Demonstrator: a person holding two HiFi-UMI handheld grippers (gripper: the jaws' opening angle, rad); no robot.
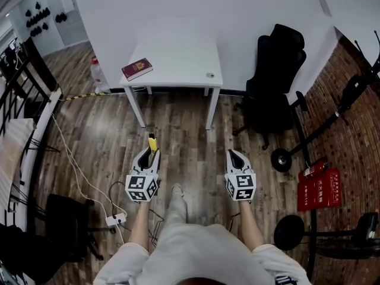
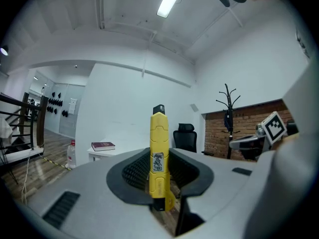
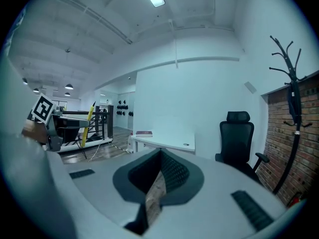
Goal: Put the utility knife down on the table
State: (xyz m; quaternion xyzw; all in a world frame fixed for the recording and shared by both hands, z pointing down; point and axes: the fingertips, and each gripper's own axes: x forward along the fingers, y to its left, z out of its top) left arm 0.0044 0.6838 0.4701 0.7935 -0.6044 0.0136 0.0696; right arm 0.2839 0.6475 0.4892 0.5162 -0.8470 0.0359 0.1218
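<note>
Pinching the yellow utility knife (image 2: 158, 156) in the left gripper (image 1: 152, 151), pressing the pads on its lower body and leaving the upper part and black tip sticking out past the jaw tips. Holding that knife in the air above the wooden floor (image 1: 184, 129), well short of the white table (image 1: 178, 61), not yet setting it down. Carrying nothing in the right gripper (image 1: 232, 154), with jaws pressed together at the tips and showing only a thin sliver of floor between the ribbed pads. Holding both grippers out side by side and apart, at about the same level, both pointing toward the table. Facing that table standing against the white wall (image 1: 178, 5) and bearing a dark red book (image 1: 137, 69) near its left end and a small round object (image 1: 209, 75) near its right front corner. Looking also at a black office chair (image 1: 276, 70) just right of the table, a red fire-extinguisher box (image 1: 319, 189) by the brick wall (image 1: 356, 129) on the right, and a white power strip (image 1: 114, 219) lying on the floor at the left.
</note>
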